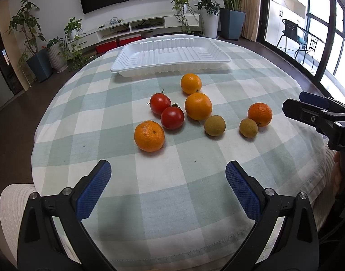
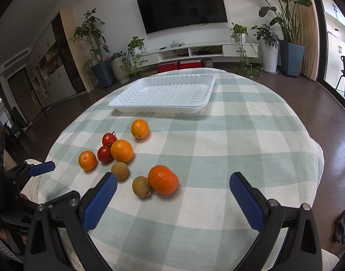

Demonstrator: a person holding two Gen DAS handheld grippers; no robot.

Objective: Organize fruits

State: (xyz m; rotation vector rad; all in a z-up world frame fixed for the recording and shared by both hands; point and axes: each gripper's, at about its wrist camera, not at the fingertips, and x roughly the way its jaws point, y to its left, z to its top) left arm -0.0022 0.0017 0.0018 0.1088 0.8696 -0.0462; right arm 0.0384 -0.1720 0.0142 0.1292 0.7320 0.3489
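Note:
Loose fruit lies on the checked tablecloth (image 1: 172, 192): several oranges, among them a near-left one (image 1: 149, 136) and a right one (image 1: 259, 114) (image 2: 163, 179), two red tomatoes (image 1: 172, 117) (image 2: 105, 153), and two small brownish-green fruits (image 1: 214, 125) (image 2: 141, 186). An empty white tray (image 1: 172, 57) (image 2: 165, 94) sits behind them. My left gripper (image 1: 167, 180) is open and empty, short of the fruit. My right gripper (image 2: 172, 194) is open and empty, with the right orange just ahead between its fingers. It also shows at the right edge of the left wrist view (image 1: 312, 115).
The table's edge curves off on all sides onto dark floor. A TV cabinet (image 2: 195, 52), potted plants (image 2: 289, 45) and a wall TV (image 2: 183, 6) stand behind. The left gripper shows at the left edge of the right wrist view (image 2: 41, 168).

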